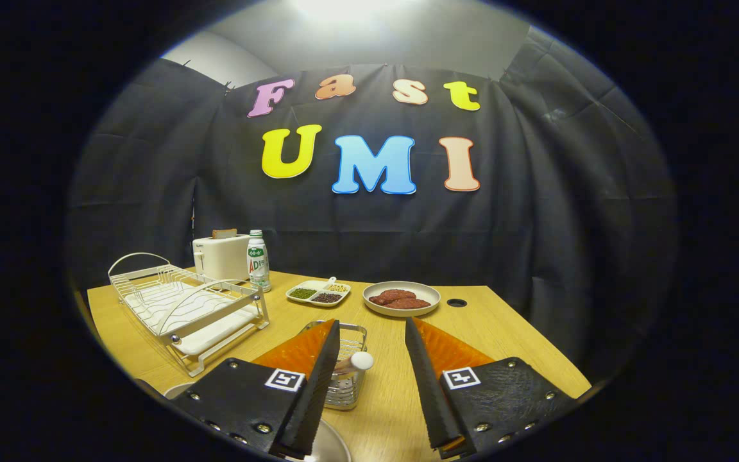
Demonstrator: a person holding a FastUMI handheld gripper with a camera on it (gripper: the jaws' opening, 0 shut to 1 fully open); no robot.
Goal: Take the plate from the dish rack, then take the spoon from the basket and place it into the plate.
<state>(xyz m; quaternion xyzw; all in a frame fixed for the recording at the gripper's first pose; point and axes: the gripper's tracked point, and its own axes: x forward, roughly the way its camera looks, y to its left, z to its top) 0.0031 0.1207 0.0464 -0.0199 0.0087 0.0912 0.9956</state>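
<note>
My gripper (371, 323) is open and holds nothing. It hovers over the wooden table (510, 333). A small wire basket (351, 385) stands just ahead, half hidden behind the left finger. Out of it pokes the spoon (358, 362), whose rounded white handle end lies in the gap close to the left finger. A pale plate (334, 444) lies on the table under the left finger, with just a piece of its rim showing. Farther off to the left of the fingers stands the white wire dish rack (183, 305), with no dishes in its slots.
Beyond the fingers are a round plate of red meat (401, 298) and a divided dish of beans (318, 292). A white toaster (220, 256) and a bottle (257, 260) stand behind the rack. A cable hole (456, 302) sits near the meat plate.
</note>
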